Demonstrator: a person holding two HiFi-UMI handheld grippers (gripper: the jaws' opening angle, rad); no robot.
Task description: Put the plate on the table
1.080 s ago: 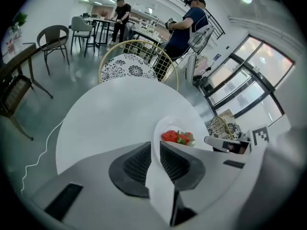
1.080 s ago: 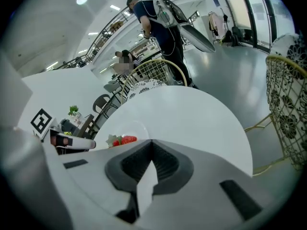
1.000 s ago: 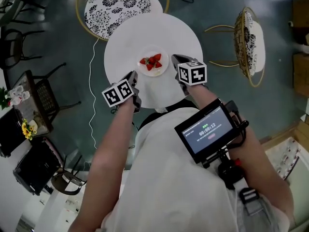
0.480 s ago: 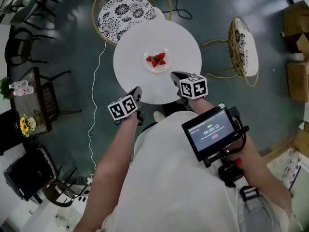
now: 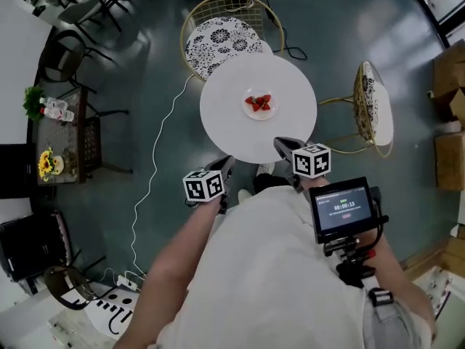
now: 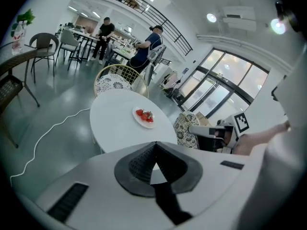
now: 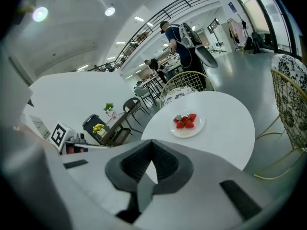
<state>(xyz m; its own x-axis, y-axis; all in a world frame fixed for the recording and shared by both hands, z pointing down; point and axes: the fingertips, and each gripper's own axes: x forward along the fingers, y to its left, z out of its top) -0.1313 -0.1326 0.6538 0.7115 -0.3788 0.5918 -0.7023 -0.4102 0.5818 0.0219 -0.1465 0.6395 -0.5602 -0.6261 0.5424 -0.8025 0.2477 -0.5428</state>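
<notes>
Near the centre of the round bench [image 5: 218,115], plate [image 5: 251,112] of strawberries [image 5: 260,102] sits flat; left tool [image 5: 224,166] and right tool [image 5: 282,145], jaws together and empty, hang by the near edge. Plate likely rigid, light, breakable; best taken at the rim

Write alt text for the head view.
From above, a plate of strawberries sits on a round white table. The left tongs and right tongs hover empty at its near edge; a far chair and a right chair flank it.

Café hall — round table [image 5: 224,116], wire chairs [image 5: 218,42], mezzanine [image 7: 168,11]
</notes>
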